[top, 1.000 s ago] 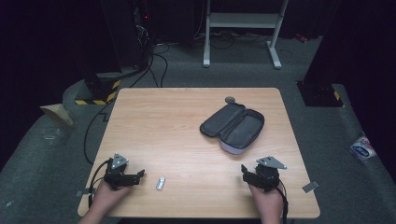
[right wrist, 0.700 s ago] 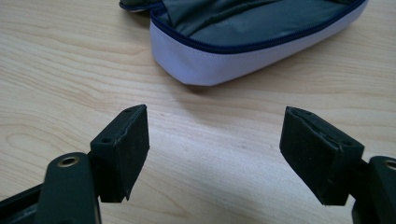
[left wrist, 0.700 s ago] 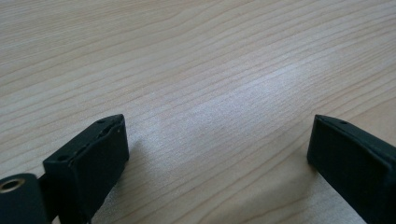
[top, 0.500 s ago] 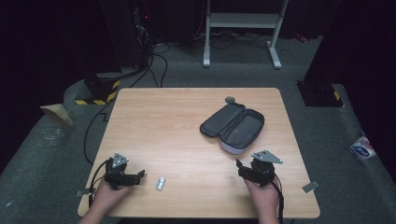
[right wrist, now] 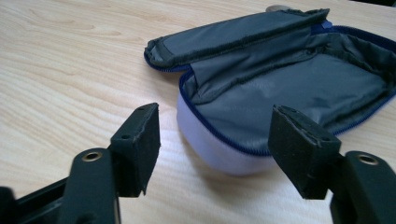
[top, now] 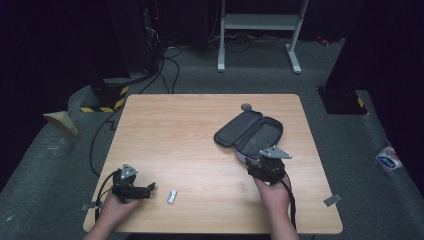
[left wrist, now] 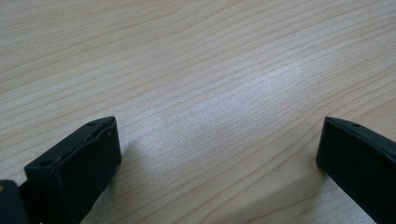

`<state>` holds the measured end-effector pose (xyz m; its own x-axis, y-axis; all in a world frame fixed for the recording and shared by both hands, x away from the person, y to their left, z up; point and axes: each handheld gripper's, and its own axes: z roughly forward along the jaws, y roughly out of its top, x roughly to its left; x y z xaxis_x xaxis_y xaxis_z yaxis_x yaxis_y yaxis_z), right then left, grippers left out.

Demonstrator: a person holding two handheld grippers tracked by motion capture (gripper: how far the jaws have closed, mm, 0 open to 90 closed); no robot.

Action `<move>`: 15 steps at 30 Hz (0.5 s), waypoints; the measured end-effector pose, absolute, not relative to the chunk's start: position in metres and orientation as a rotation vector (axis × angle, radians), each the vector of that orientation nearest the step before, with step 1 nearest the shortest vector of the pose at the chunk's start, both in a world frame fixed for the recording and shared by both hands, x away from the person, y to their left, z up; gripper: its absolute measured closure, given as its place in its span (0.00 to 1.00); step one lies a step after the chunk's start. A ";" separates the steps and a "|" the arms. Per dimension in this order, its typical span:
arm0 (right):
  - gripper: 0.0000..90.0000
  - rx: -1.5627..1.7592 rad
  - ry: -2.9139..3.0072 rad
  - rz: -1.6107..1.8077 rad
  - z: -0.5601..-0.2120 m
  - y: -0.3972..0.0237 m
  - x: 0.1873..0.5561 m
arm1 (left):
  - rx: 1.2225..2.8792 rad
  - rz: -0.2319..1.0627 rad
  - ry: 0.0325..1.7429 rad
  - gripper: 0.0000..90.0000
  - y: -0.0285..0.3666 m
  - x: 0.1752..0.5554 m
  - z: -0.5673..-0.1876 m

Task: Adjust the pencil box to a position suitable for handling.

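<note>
While your left gripper (top: 150, 188) rests at seven o'clock, fingers just opened wide on bare tabletop (top: 190, 135), your right gripper (top: 261, 169) has advanced to the open case (top: 252, 132) at three o'clock, its fingers narrowing, nothing gripped yet.

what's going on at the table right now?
A person holds a gripper in each hand at a wooden table. The right gripper, jaws apart and just been closing, is at the near end of an open zip case, not touching it. The left gripper rests open near a small silver object, holding nothing.
</note>
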<state>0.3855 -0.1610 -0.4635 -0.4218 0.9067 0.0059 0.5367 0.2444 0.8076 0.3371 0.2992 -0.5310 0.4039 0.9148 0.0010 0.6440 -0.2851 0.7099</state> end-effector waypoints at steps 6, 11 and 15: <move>0.48 1.343 2.084 1.046 -0.467 -0.153 0.404 | 2.033 0.552 1.321 0.00 0.299 0.337 -0.531; 0.56 1.382 2.111 1.031 -0.477 -0.150 0.416 | 2.039 0.550 1.317 0.00 0.300 0.337 -0.531; 0.63 1.371 2.128 1.029 -0.480 -0.147 0.416 | 2.039 0.549 1.317 0.00 0.300 0.337 -0.531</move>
